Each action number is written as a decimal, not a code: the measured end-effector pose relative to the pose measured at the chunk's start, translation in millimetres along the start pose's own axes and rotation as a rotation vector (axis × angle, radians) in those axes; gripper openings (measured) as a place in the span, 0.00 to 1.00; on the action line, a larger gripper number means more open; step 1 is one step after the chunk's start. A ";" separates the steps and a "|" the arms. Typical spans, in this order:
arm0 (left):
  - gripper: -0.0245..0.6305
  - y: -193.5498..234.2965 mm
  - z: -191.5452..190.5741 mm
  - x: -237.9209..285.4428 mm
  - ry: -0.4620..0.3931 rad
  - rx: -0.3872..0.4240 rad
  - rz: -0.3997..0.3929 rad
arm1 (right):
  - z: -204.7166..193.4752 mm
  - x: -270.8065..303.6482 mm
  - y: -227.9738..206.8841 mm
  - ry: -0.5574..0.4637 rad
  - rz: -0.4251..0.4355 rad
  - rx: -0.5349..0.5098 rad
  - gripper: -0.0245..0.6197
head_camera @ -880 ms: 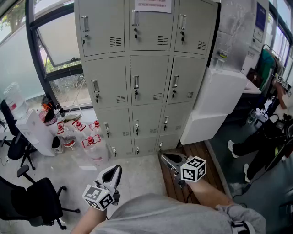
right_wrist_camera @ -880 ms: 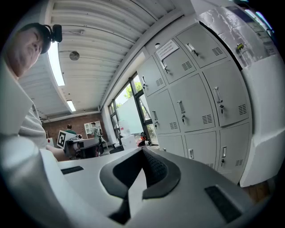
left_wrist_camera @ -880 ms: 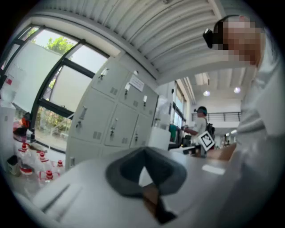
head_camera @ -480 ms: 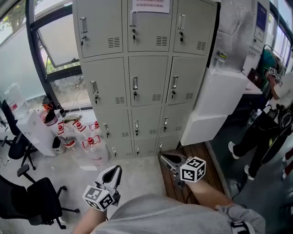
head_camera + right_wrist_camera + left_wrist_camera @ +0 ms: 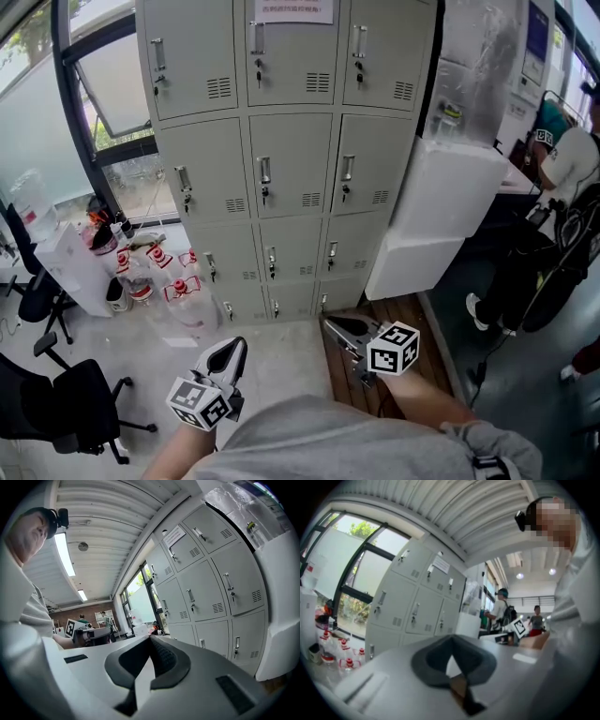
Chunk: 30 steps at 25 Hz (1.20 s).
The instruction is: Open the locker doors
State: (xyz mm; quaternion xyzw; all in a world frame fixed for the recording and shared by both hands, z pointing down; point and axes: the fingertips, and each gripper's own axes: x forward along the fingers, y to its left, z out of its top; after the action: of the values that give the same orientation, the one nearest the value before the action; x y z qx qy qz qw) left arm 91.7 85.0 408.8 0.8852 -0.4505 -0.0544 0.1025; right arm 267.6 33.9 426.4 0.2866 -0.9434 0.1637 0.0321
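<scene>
Here, counted from the left, are two black office chairs [image 5: 66,408] on the floor and a cluster of red-capped water bottles [image 5: 178,291] too crowded to count. Then come one grey locker cabinet [image 5: 291,169], two white foam blocks [image 5: 441,206] stacked against its right side, and one person [image 5: 562,178] at the far right. There are two tools.

The locker cabinet stands far off beside the window, straight ahead of both tools and well apart from them. The head view shows twelve doors in three columns and four rows, with the top row cut by the frame edge. Every door sits flush and closed. Each has an upright handle with a key lock under it and a small slotted vent at its lower right. A paper notice [image 5: 292,9] is stuck on the top middle door.

The left tool [image 5: 234,347] is held low and near on a bare forearm, pointing up toward the lockers. Its own view shows the two jaws pressed together at the tips with nothing between them. The right tool [image 5: 333,325] hovers near, over a wooden board [image 5: 412,309] on the floor, and points toward the cabinet's base. Its jaws are likewise pressed together and empty.
</scene>
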 end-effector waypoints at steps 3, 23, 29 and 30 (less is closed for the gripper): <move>0.04 -14.5 -4.2 14.0 0.004 -0.005 0.004 | -1.7 -16.0 -9.9 0.004 0.011 -0.004 0.04; 0.04 48.6 -12.1 67.0 0.037 -0.022 -0.015 | -3.2 48.0 -60.2 0.016 0.041 0.011 0.04; 0.04 181.7 6.8 75.9 0.016 -0.023 -0.059 | 15.8 163.6 -70.5 -0.027 -0.019 0.003 0.04; 0.04 204.5 15.0 78.0 0.014 -0.022 -0.071 | 21.8 185.0 -71.6 -0.040 -0.030 0.012 0.04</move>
State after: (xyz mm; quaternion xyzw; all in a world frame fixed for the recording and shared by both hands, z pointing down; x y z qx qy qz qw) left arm -26.1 -97.3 441.0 0.8997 -0.4176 -0.0568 0.1135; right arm 153.6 -127.3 455.1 0.3043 -0.9384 0.1630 0.0141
